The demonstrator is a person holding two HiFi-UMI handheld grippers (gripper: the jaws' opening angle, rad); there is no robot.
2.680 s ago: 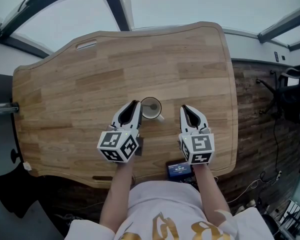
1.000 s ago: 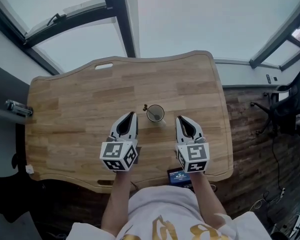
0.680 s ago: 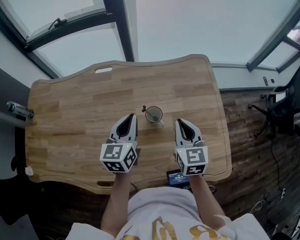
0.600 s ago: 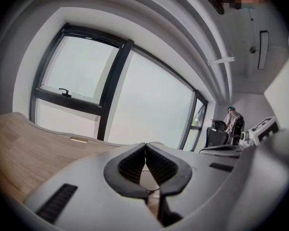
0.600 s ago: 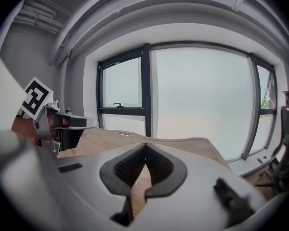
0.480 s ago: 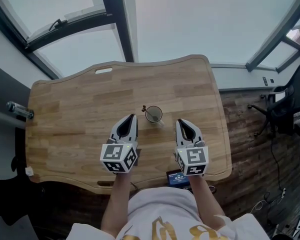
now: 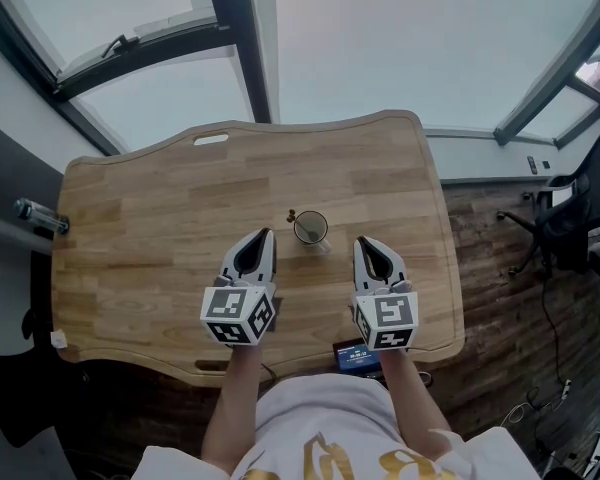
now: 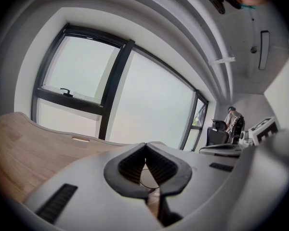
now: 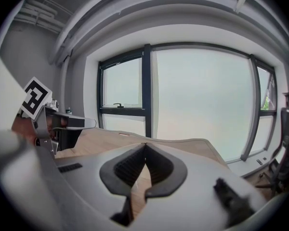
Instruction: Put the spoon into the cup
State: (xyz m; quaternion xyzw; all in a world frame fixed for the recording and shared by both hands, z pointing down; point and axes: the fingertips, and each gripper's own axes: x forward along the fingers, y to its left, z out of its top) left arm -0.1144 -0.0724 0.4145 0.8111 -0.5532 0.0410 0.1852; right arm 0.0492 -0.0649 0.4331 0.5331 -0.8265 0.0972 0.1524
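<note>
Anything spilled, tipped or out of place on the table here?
Nothing stands out. The cup stands upright on the table, the spoon leaning out over its rim, no spill visible. Left gripper and right gripper are shut, empty, short of the cup.

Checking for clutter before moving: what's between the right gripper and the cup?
Only bare tabletop: the head view shows plain wood between the right gripper and the cup.

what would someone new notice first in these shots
The left gripper and right gripper, each with a marker cube, sit shut and empty over the near part of the wooden table. Between their tips stands a lone cup, with what looks like the spoon poking out at its left rim.
</note>
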